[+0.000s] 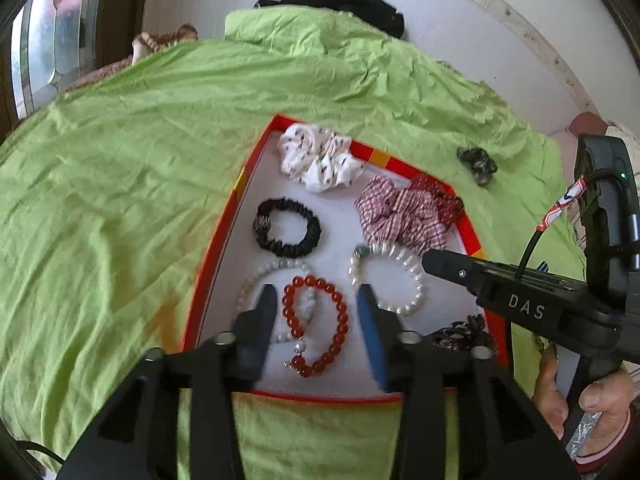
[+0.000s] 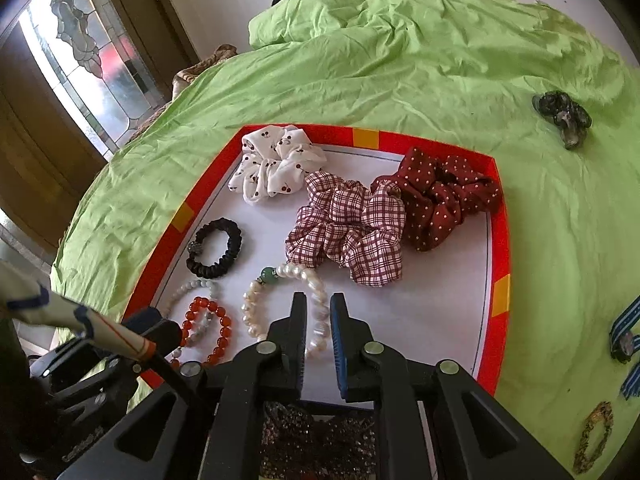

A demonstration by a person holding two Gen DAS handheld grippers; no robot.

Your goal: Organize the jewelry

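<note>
Hovering my left gripper [image 1: 316,300] over the red bead bracelet [image 1: 316,326], jaws wide and straddling it, empty, so I can close on the beads. It lies in the orange-rimmed tray [image 2: 502,240] on the green bedsheet [image 1: 120,200], partly over a small white bead bracelet [image 1: 256,276]. Moving right, my right gripper [image 2: 318,312] sits at the pearl bracelet [image 2: 280,304], jaws narrow, the strand passing between them; whether it is pinched, I cannot tell. Scrunchies fill the tray's far side; a dark scrunchie [image 2: 562,118] waits outside on the sheet.
</note>
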